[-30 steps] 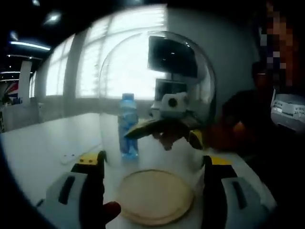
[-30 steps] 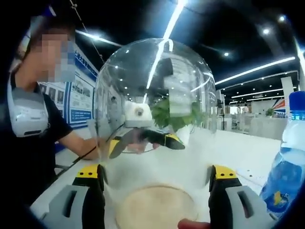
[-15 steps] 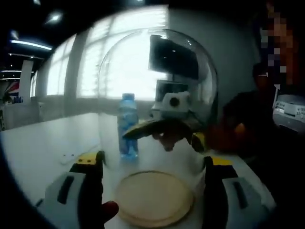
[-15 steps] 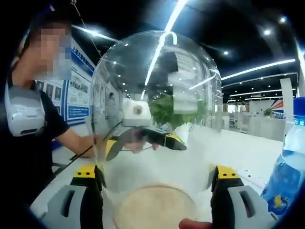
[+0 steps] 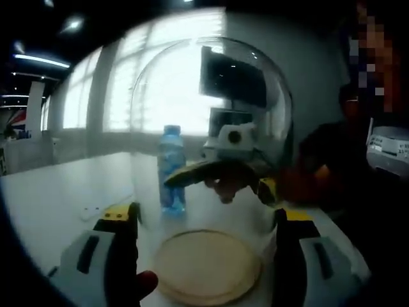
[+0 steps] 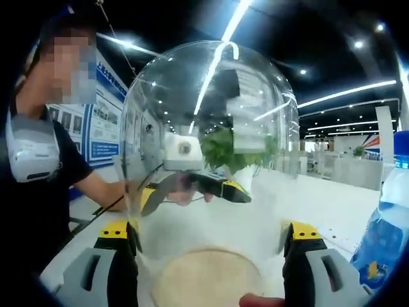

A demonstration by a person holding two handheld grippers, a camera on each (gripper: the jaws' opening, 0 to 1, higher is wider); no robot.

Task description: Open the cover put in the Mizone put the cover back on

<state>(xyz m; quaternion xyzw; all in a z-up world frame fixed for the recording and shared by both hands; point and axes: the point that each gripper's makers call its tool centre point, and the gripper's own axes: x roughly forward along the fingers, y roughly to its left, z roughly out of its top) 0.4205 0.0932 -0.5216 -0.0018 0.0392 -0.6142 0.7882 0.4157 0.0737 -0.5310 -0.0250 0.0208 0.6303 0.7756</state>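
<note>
Compared with a second ago, the clear glass dome cover (image 6: 211, 153) sits higher and larger in the right gripper view, its rim lifted off the round pale wooden base (image 6: 208, 278); in the last half second almost nothing has shifted. The left gripper (image 5: 203, 256) and the right gripper (image 6: 211, 262) each clamp the dome's lower wall from opposite sides, jaws spread wide against the glass. The dome is transparent, tall and rounded on top. The blue Mizone bottle (image 5: 171, 169) stands upright on the white table (image 5: 57, 185) beyond the dome, outside the base.
</note>
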